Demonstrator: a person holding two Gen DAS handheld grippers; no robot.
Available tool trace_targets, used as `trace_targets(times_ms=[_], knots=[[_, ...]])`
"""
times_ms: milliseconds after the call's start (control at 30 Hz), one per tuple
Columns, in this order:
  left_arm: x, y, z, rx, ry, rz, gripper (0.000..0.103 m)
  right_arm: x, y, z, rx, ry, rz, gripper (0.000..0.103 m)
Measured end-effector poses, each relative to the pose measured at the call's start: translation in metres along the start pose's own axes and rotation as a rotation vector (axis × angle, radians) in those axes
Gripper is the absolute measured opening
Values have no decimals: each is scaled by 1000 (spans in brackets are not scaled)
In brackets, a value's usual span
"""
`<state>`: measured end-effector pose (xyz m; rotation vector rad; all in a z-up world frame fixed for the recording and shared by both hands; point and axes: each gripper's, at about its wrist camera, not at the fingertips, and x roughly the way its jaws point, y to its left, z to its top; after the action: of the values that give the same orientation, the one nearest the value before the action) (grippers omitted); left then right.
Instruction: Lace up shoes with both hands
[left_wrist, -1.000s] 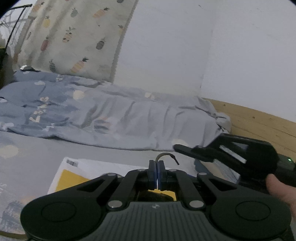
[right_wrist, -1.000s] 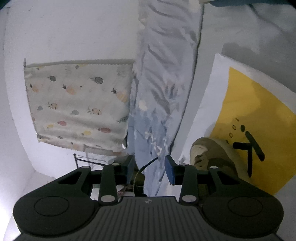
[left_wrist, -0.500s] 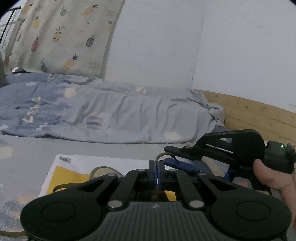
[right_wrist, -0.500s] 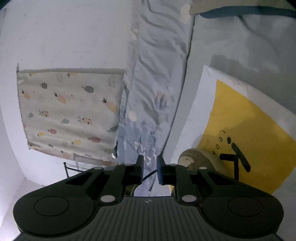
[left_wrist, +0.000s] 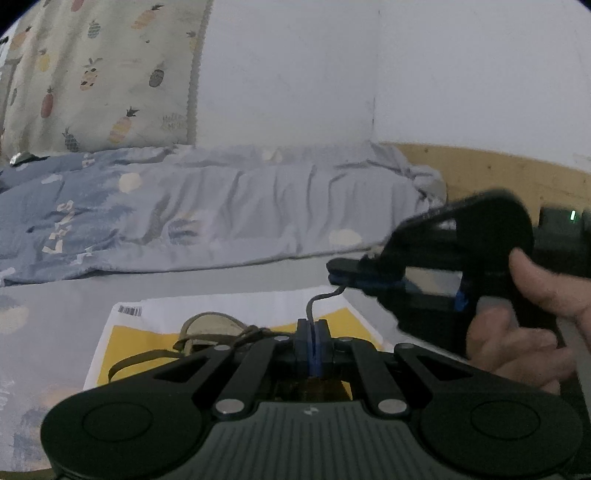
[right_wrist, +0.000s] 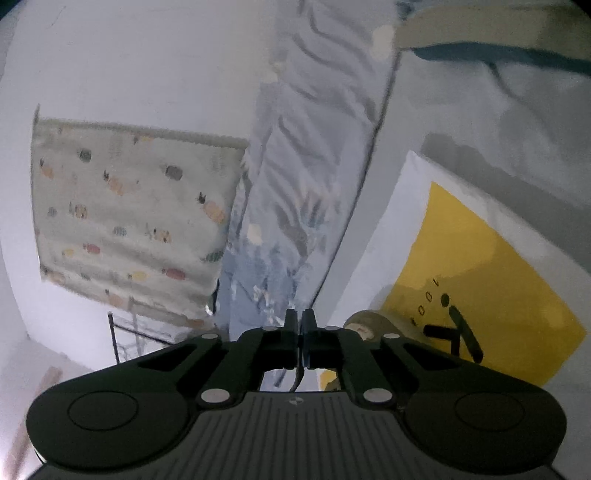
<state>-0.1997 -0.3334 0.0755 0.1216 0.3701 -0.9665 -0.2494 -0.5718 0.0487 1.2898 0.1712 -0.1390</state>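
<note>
- Your left gripper (left_wrist: 313, 334) sat with its jaws pressed together on the shoelace (left_wrist: 317, 300); the dark cord rose out of the pinch and curved up to the right.
- The shoe (left_wrist: 207, 330), olive-tan, lay low and left of that gripper on the yellow-and-white mailer (left_wrist: 122, 339), close under the linkage. More lace trailed from it across the mailer.
- The free run of lace between the two grips was short, its long axis going from your left fingertips up and rightward to the tip of your right gripper (left_wrist: 338, 271).
- Your right gripper had just been closing, and it had the lace end between its pads. In the right wrist view the right gripper's (right_wrist: 300, 325) jaws met, with a dark strand hanging below them.
- Judgement: both grippers held one cord. The left was nearer the shoe, the right held the tip, so the coming move turned on steering that tip back down and left toward the eyelets.
- Containers: none were seen. The mailer only carried the shoe.
- Your hand (left_wrist: 524, 317) was wrapped round the right gripper's handle.
</note>
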Motion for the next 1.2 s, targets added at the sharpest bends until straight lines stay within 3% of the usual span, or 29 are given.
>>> trace_targets(times_ms=[133, 233, 400, 667, 1200], knots=[[-3, -9, -2, 88, -19, 18, 25, -1, 20, -3, -177, 2, -49, 3], [-4, -17, -3, 144, -32, 27, 27, -2, 35, -8, -310, 6, -83, 3], [-3, -24, -2, 192, -41, 44, 27, 1, 50, -20, -423, 68, -87, 3], [0, -26, 2, 208, -48, 61, 27, -4, 59, -33, -463, 112, -66, 3], [1, -28, 3, 198, -49, 77, 5, -8, 61, -33, -447, 129, -46, 3]])
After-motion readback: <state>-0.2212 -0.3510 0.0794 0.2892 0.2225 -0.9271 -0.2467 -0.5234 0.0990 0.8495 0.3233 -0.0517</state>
